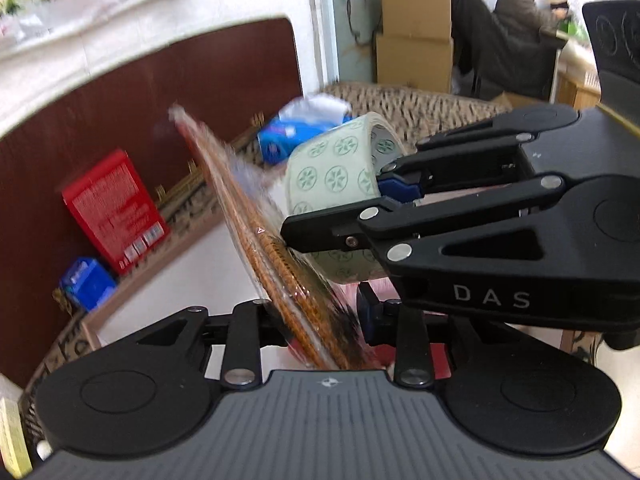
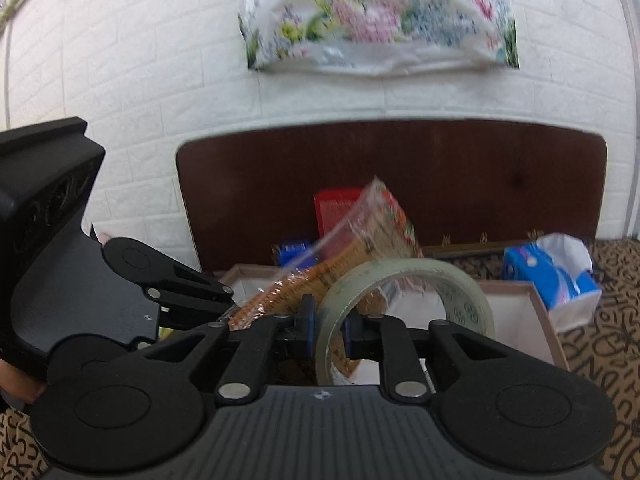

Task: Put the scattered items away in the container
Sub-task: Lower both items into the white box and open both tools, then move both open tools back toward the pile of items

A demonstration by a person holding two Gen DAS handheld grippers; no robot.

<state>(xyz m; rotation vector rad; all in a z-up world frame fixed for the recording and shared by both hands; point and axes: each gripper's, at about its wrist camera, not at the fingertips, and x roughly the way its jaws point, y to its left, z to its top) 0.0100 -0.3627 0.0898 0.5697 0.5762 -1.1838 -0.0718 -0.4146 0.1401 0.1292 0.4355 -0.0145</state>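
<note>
My left gripper [image 1: 320, 320] is shut on a flat clear-wrapped snack packet [image 1: 256, 236], orange and brown, held edge-up above the container. My right gripper [image 2: 328, 332] is shut on the rim of a roll of clear tape [image 2: 404, 292] with a pale green printed core; the roll also shows in the left wrist view [image 1: 332, 176], just right of the packet [image 2: 356, 240]. Both hang over a shallow white box with a tan rim [image 2: 548, 320], whose white floor shows in the left wrist view [image 1: 192, 272].
A red box [image 1: 114, 210] leans on the dark brown headboard [image 1: 180, 92]. A small blue box [image 1: 86, 282] sits beside it. A blue tissue pack [image 2: 556, 280] lies right of the container on patterned cloth [image 2: 604, 344]. A person sits far back by cardboard boxes [image 1: 416, 32].
</note>
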